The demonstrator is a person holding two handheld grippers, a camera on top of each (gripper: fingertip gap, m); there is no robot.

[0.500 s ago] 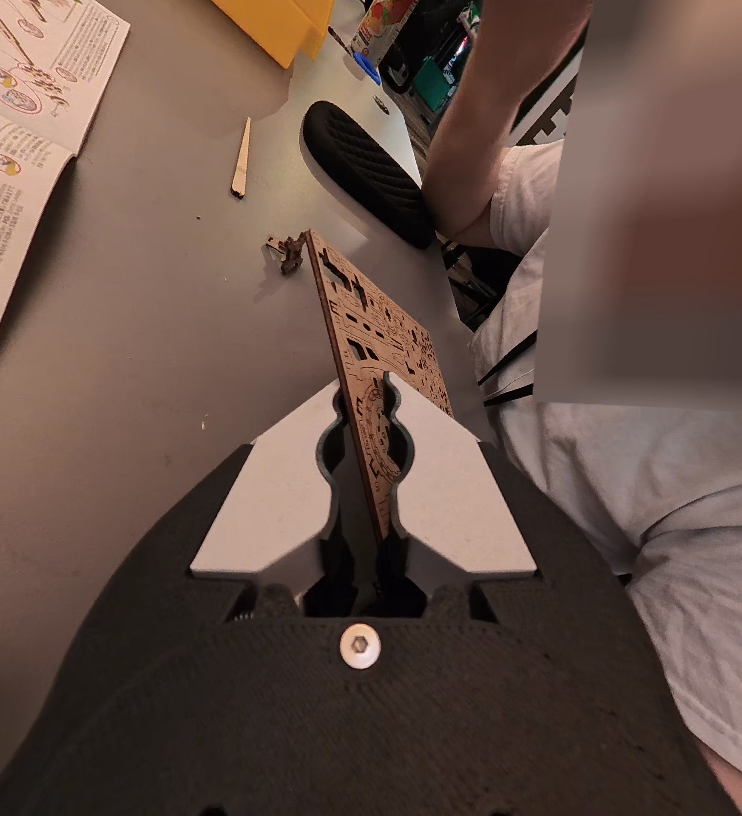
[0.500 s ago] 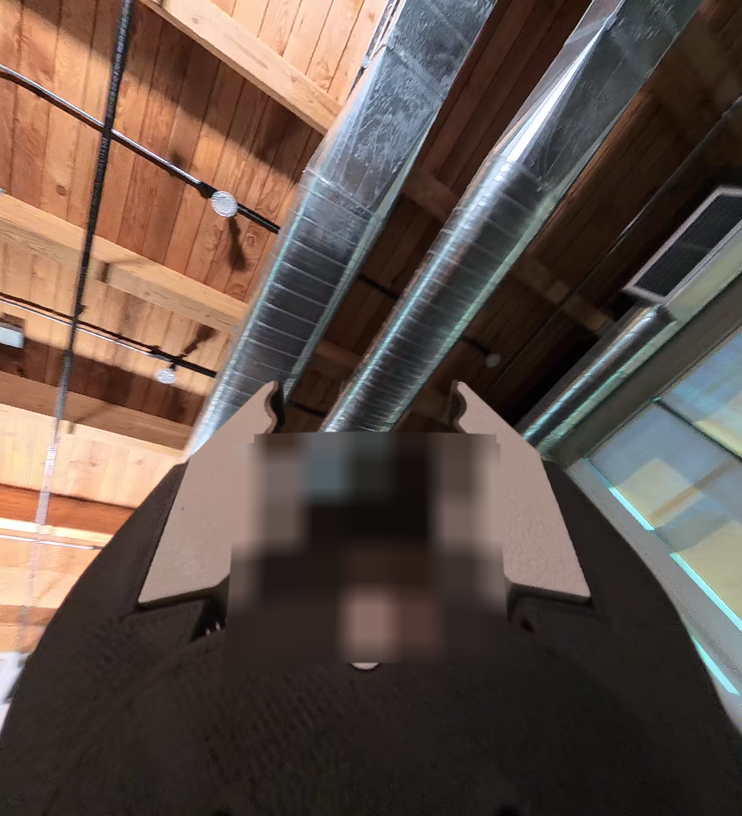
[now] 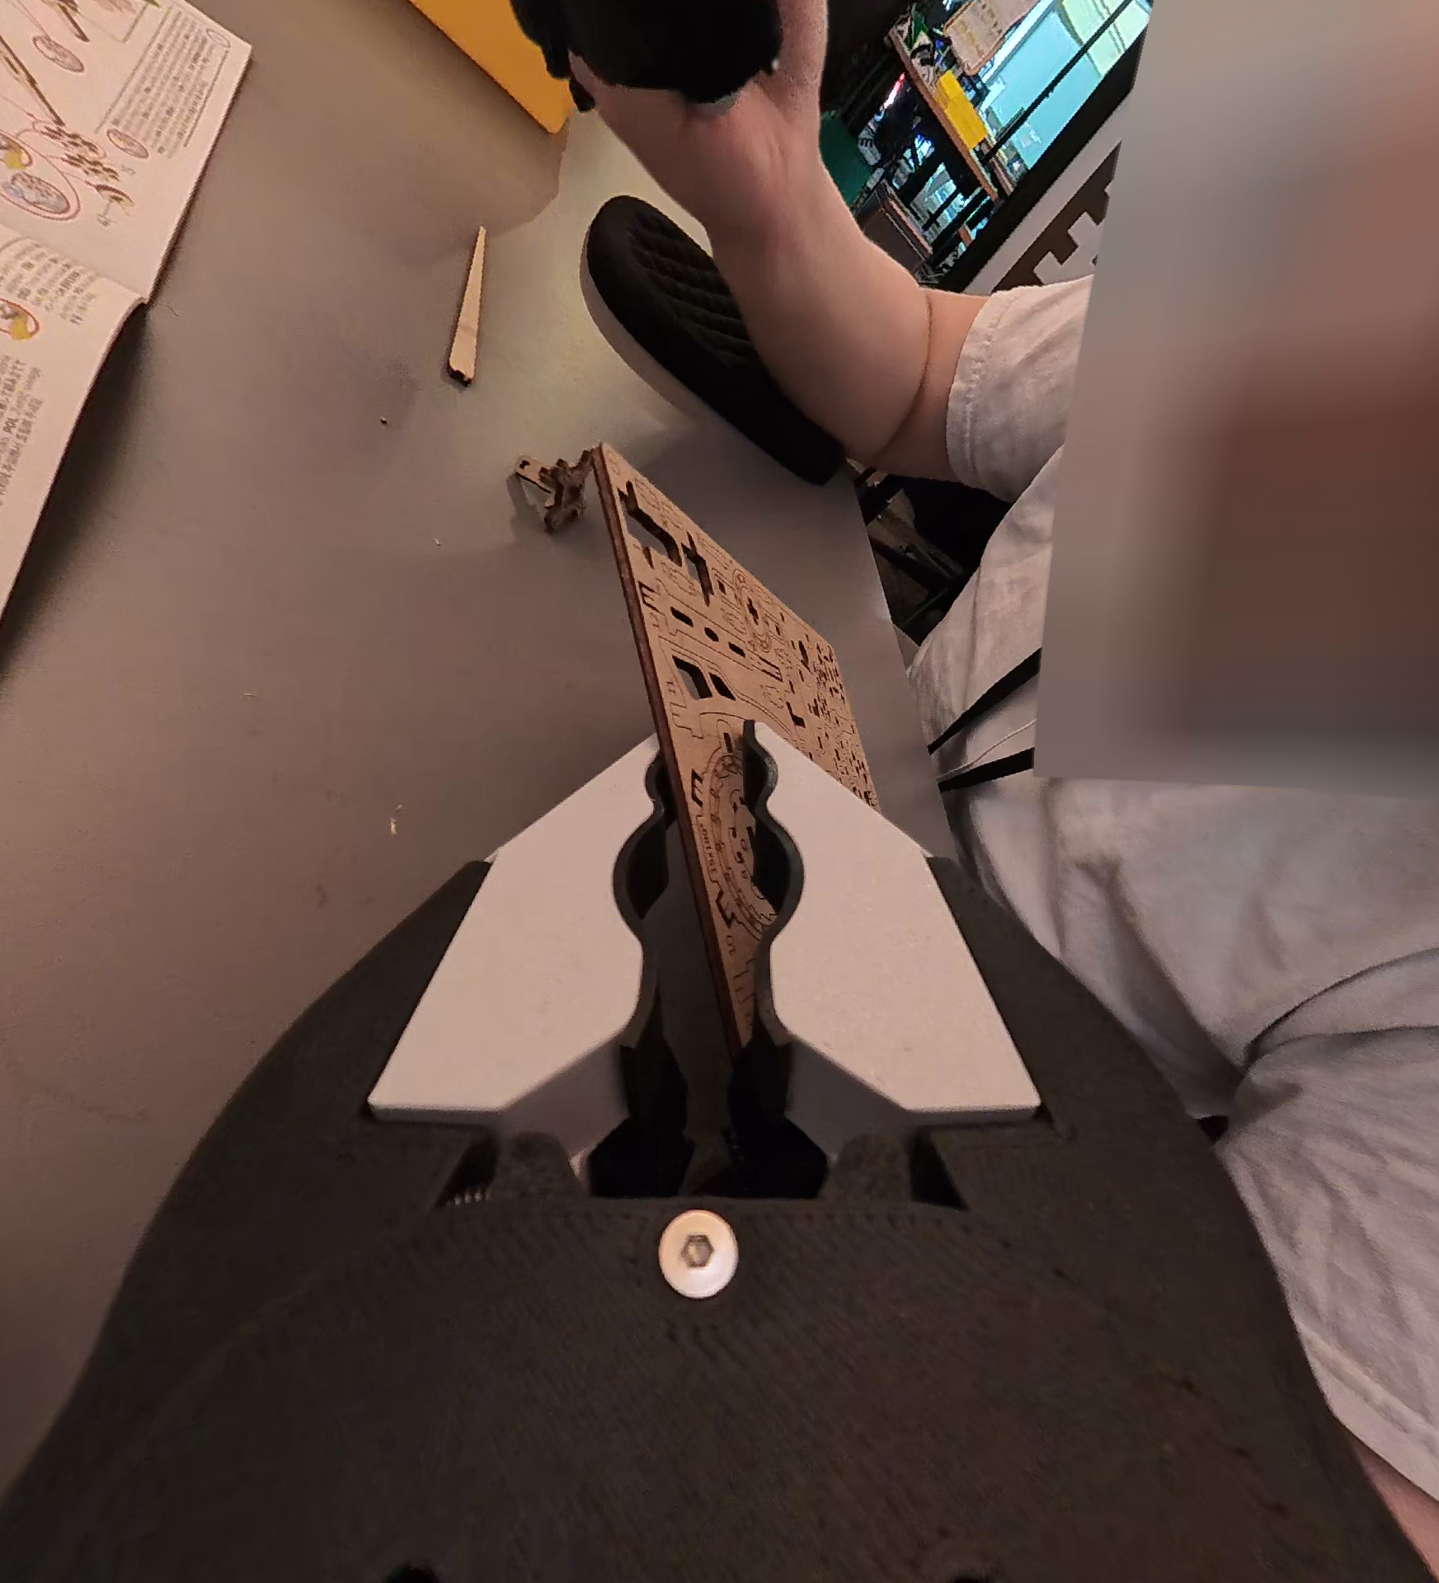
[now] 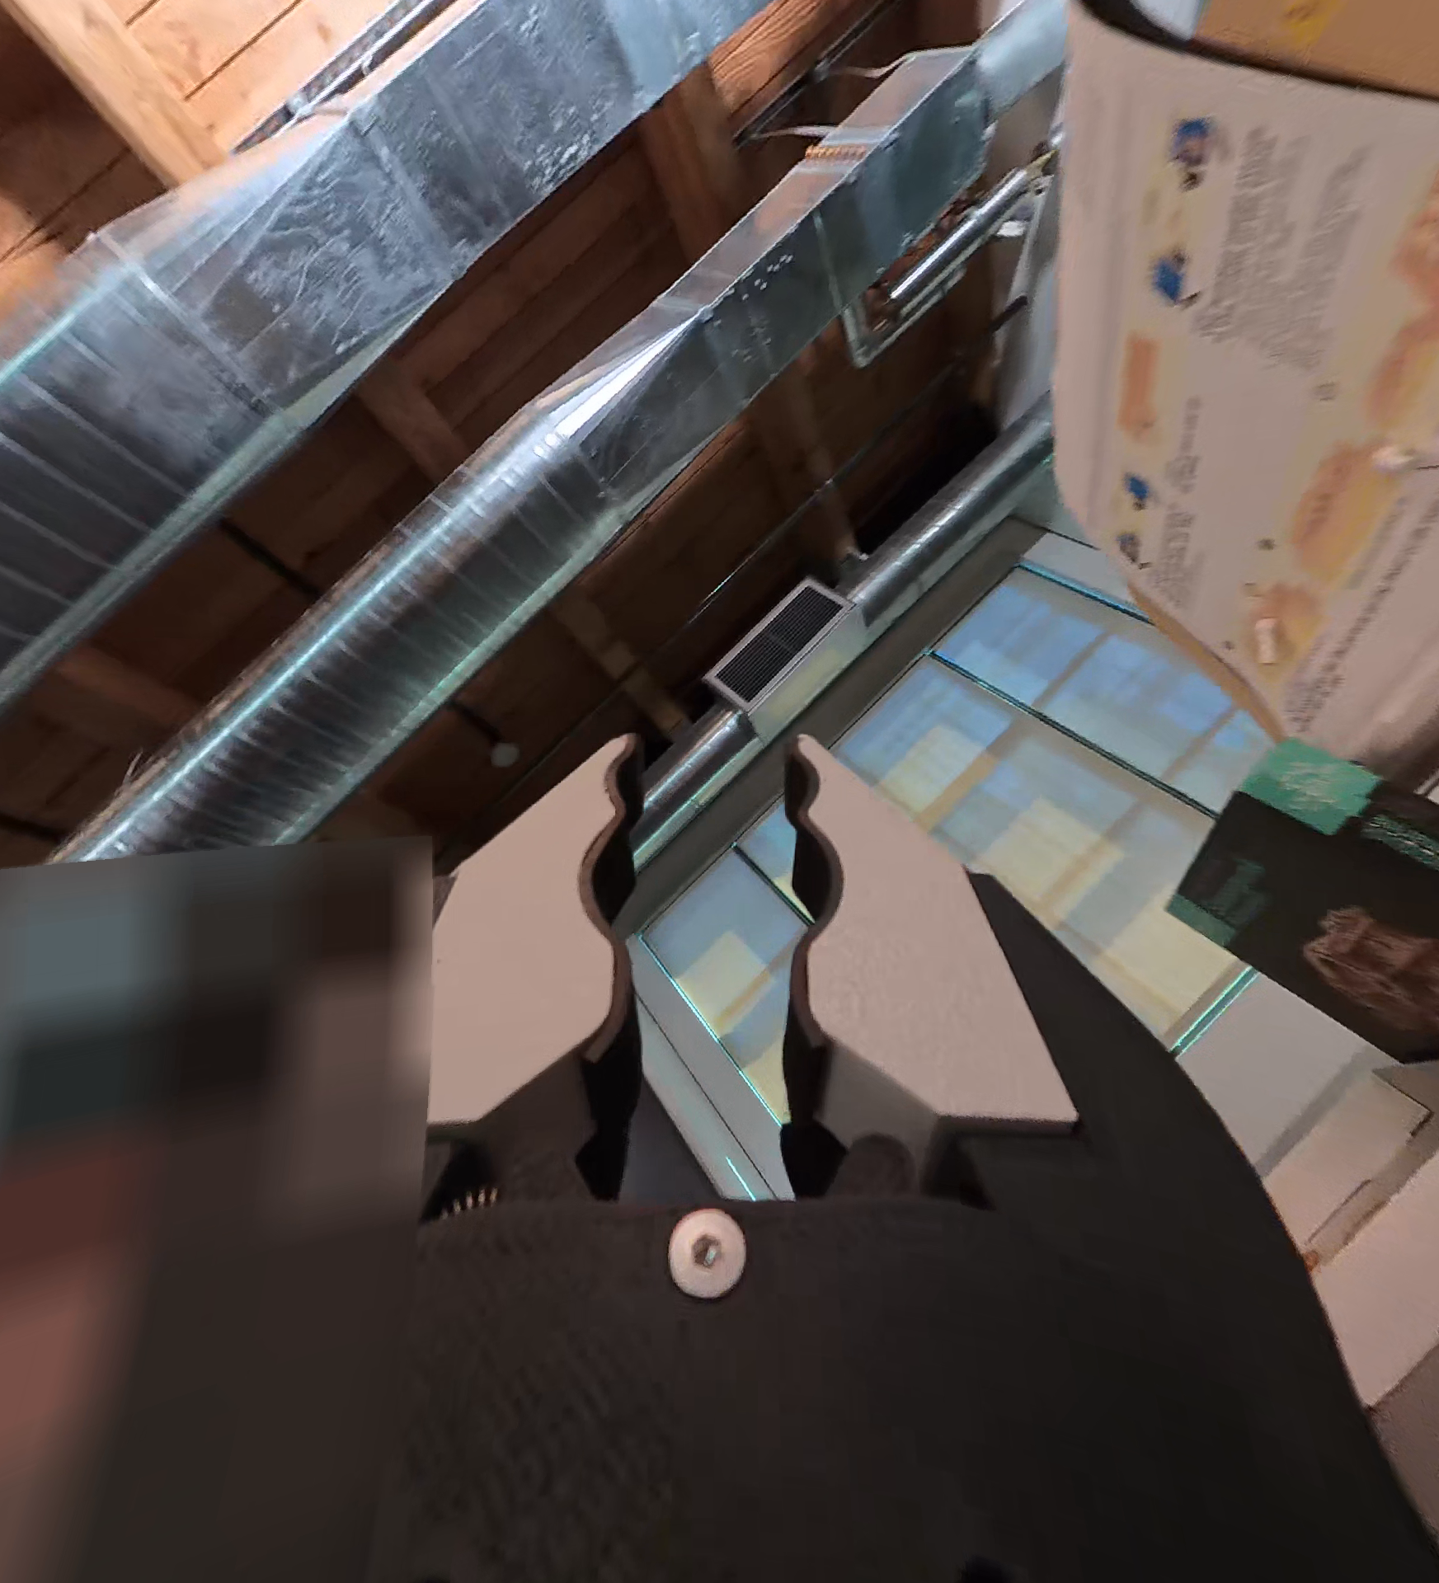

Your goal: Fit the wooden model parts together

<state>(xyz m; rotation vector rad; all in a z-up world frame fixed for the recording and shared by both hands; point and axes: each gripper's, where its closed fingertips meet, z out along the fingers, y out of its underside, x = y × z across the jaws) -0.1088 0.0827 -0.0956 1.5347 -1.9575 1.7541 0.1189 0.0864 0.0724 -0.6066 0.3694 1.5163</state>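
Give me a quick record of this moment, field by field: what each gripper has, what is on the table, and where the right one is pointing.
left gripper: shut on the wooden parts sheet, held on edge above the table
right gripper: open, empty, aimed up at the ceiling ducts
loose on table: small wooden piece, wooden stick, instruction booklet
fitting: not yet started
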